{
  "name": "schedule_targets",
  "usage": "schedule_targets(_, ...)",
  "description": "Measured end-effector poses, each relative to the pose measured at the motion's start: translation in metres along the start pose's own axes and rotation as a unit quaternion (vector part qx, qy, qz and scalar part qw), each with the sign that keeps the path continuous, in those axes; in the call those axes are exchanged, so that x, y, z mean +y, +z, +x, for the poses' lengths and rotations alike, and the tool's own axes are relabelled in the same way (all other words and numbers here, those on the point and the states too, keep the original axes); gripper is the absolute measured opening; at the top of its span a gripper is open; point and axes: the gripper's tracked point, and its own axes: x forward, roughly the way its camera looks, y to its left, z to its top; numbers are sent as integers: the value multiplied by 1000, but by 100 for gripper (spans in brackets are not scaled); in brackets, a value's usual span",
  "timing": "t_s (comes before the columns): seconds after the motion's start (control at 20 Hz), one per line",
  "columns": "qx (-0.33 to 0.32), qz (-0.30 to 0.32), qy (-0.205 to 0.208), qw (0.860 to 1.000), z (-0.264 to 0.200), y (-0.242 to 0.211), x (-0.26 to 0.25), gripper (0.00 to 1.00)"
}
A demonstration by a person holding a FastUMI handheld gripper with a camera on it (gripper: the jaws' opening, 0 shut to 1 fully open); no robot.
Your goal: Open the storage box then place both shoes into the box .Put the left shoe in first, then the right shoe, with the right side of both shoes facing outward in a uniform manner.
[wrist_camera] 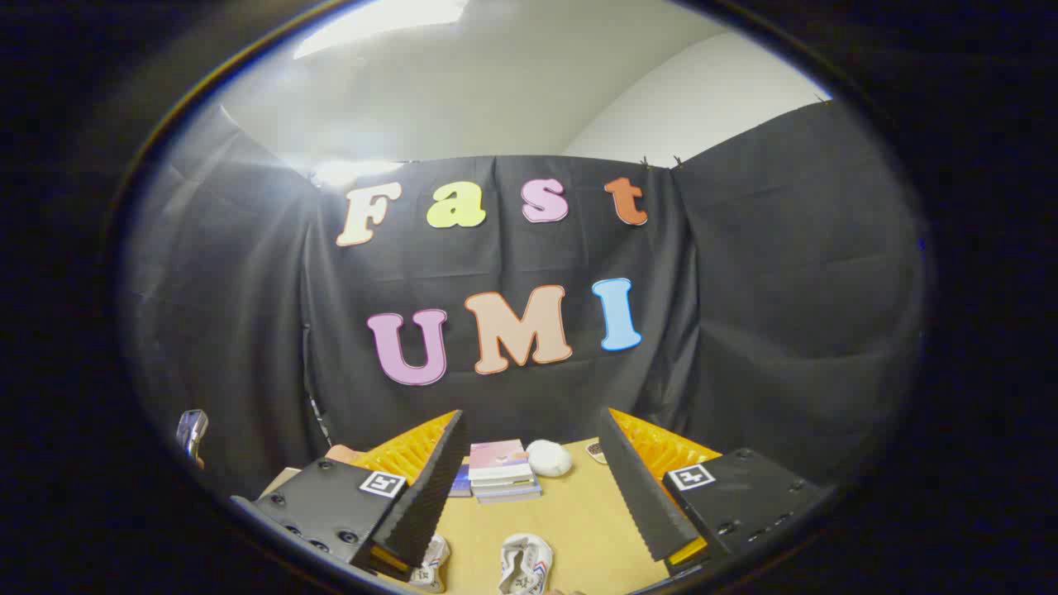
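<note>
Gripper (529, 487) held high for overview, fingers spread, empty; shoes (524, 564) on table (579, 512) below; books (502, 471) beyond.

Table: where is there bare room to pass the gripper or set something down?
The gripper is open, holding nothing. Bare table lies between its fingers, bordered by the stack of books and white ball beyond, and the two shoes nearest. It is crowded around the books, and by the shoes.
</note>
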Motion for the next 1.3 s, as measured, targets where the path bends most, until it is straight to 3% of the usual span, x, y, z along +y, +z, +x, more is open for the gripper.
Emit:
schedule_targets(1.0,57,22,58,996,45,-33,28,99)
schedule_targets(1.3,112,100,97,984,65,-73,70,99)
